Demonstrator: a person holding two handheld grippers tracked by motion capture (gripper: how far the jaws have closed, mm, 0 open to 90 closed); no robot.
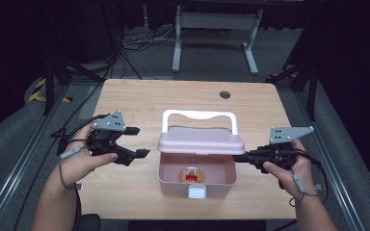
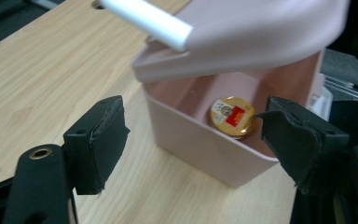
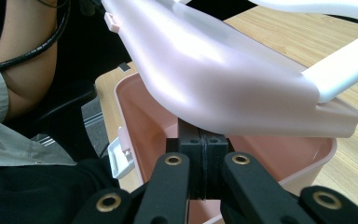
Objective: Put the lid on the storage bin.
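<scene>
Left claw (image 1: pixel 138 142) gapes empty beside the pink box (image 1: pixel 196 180); right claw (image 1: pixel 238 158), closed, props its lid (image 1: pixel 201 140). Pale wood tabletop (image 1: pixel 130 98), grey floor (image 1: pixel 212 57), dark curtains around.

Lit wooden tabletop (image 1: pixel 125 101), dark surroundings.
Overhead light, soft shadows only. Glare on the pale pink plastic box lid (image 3: pixel 205 70); close lid and white handle (image 2: pixel 144 18) blurred in the left gripper view; high view soft.

Pink box (image 1: pixel 173 179), white handle (image 1: pixel 200 115) — a gold-and-red tin (image 1: pixel 191 174) — black tongs (image 1: pixel 138 142).
</scene>
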